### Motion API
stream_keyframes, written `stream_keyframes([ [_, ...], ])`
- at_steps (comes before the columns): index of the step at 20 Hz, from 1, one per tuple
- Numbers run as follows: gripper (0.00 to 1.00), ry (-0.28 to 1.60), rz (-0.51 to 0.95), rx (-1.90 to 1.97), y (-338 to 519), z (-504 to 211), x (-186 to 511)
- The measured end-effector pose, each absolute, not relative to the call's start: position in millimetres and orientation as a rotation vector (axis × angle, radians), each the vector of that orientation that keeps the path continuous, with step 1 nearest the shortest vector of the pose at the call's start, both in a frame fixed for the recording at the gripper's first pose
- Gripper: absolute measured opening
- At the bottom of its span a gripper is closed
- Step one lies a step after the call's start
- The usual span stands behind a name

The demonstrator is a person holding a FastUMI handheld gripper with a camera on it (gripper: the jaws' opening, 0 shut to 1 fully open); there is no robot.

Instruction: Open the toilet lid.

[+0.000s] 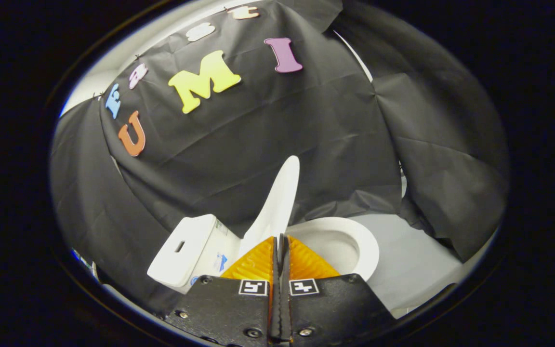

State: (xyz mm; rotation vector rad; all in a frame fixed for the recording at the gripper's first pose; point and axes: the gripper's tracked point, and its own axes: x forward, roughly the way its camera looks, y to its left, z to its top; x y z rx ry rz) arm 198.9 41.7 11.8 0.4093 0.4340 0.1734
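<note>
With hand-held gripper (280, 241) closed, smooth lid (280, 202) upright

This is a staged booth rather than a real bathroom: a white toilet (277, 241) stands alone against black cloth (268, 140) draped behind and to both sides of it (creased, hung in overlapping sheets). Beside the toilet bowl (342, 246) lies a pale, plain floor (412, 260). Above the cloth, behind the toilet, a strip of light wall (113, 62) shows.
</note>
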Motion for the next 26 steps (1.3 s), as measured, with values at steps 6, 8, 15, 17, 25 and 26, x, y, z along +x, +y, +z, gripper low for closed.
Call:
stream_keyframes([
  [6,0.04,0.409,0.18,0.344,67,34,195],
  [8,0.04,0.399,0.18,0.313,76,41,195],
  [15,0.04,0.367,0.182,0.229,106,62,192],
  [17,0.03,0.361,0.189,0.211,118,67,188],
  [25,0.04,0.326,0.216,0.125,166,87,182],
  [26,0.04,0.324,0.217,0.115,171,89,181],
])
